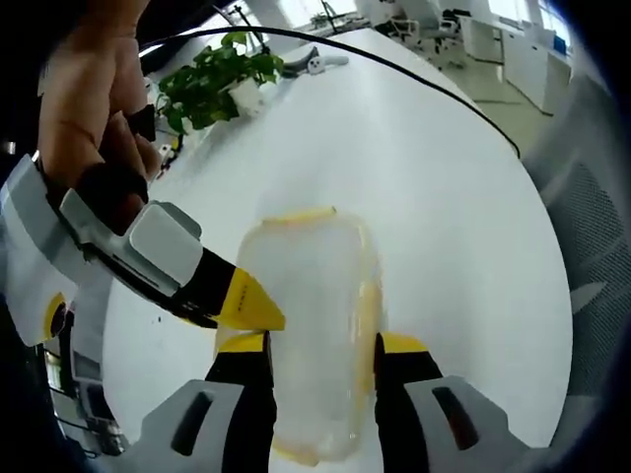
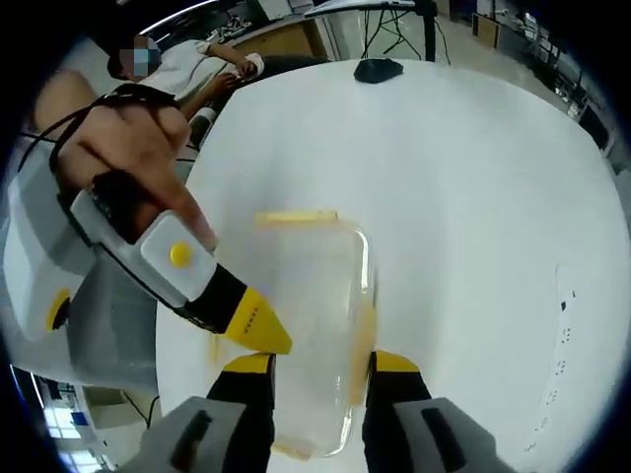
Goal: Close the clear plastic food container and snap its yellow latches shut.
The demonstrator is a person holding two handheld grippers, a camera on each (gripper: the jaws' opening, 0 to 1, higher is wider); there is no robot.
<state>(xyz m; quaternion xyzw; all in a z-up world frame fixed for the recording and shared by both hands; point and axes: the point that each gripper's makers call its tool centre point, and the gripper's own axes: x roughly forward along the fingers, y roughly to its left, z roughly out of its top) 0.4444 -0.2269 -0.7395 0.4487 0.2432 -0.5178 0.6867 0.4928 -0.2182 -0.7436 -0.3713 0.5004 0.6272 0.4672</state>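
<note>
- Container (image 1: 311, 325) flat on white table (image 1: 444, 197), lid seemingly on, long axis running straight away from both cameras, so in line with each pair of jaws.
- Left gripper (image 1: 320, 345): jaws spread wide, 1 on each long side of container's near end, short width filling the gap between them. Cannot tell whether the pads press the walls or only flank them, the clear plastic hiding any contact.
- Right gripper (image 2: 320, 363): same stance in its own view, jaws wide and straddling the near end. Again no sure sign of a squeeze.
- In each view, the other gripper slanting in from the left, held by a hand (image 1: 89, 99), yellow tip just at container's left long edge. From that side angle, cannot tell its gap.
- Yellow latches: far latch (image 1: 296, 215) across the short end away from the jaws, side latch (image 1: 367, 305) along the right long edge just ahead of the right-hand jaw, another at the near short end (image 2: 291, 451) low between the jaws. Cannot tell whether snapped or loose.
- Deciding relation, as a judgement: side latches closest to the tips, reachable by a short push forward and inward. Far latch a full container length ahead along the long axis. Neither gripper clearly nearer to it, both sitting at the same end.
- Likely next need: 1 gripper steadying the body, the other pressing a side latch down.
</note>
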